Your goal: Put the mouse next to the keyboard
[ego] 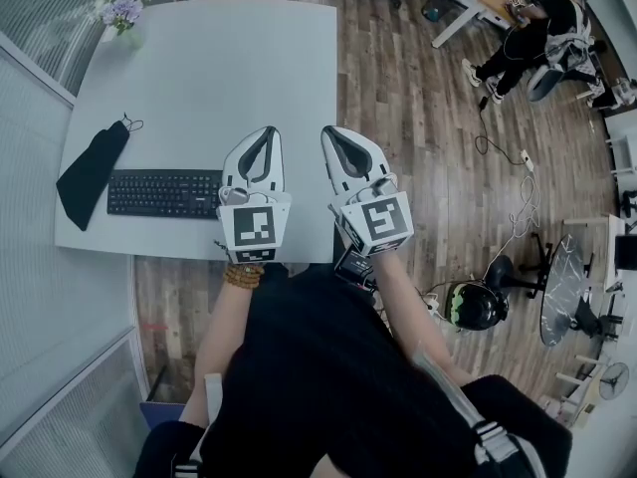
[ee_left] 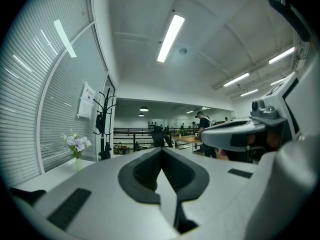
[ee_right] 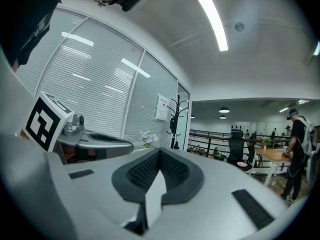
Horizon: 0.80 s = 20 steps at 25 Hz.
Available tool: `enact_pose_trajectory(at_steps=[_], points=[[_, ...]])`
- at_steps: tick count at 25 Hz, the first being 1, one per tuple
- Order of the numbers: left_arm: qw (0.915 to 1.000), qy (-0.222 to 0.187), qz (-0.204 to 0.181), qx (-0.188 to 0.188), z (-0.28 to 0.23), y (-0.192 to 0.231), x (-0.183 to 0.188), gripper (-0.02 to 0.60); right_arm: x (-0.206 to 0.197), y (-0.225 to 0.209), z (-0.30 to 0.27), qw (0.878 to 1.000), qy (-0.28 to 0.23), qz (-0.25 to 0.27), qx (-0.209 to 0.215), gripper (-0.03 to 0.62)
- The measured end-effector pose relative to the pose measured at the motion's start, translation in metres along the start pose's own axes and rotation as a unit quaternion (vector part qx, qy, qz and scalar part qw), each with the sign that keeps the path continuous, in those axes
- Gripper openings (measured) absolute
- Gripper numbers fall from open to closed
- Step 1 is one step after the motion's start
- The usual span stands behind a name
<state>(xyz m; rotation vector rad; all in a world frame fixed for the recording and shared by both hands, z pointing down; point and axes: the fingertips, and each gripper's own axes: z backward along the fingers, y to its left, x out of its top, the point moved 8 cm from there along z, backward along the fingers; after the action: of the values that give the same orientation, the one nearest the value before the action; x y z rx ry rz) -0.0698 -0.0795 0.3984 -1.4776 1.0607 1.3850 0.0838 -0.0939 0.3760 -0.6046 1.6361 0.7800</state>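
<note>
Head view: black flat full-size keyboard [ego: 164, 193] lies near the front-left of the white rectangular table [ego: 229, 58], with a black fabric face mask [ego: 92, 172] just beside it at 9 o'clock and a small vase of pale purple flowers [ego: 121, 8] at the table's 11 o'clock corner. No mouse shows anywhere. The white two-jaw left gripper [ego: 266, 133] covers the spot at the keyboard's 3 o'clock end, so the mouse may already sit there hidden, or be somewhere out of frame; step can't be settled. Next move first needs the mouse located. The white two-jaw right gripper [ego: 331, 131] sits side by side with the left, both over the table's 6 o'clock edge, pointing to 12, forearms drawn in close to the body. Left gripper view: left gripper [ee_left: 161, 152] level, jaws pressed together, nothing between; flowers [ee_left: 76, 144] at 9 o'clock. Right gripper view: right gripper [ee_right: 159, 152] about level, jaws also pressed together and empty.
</note>
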Motion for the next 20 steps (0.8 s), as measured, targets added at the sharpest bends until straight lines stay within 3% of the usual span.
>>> enact_pose_trajectory(at_steps=[20], points=[[1.0000, 0.003, -0.001, 0.003, 0.0044, 0.0030, -0.0042, 0.011, -0.0018, 0.0020, 0.0007, 1.000, 0.001, 0.000, 0.005, -0.003]])
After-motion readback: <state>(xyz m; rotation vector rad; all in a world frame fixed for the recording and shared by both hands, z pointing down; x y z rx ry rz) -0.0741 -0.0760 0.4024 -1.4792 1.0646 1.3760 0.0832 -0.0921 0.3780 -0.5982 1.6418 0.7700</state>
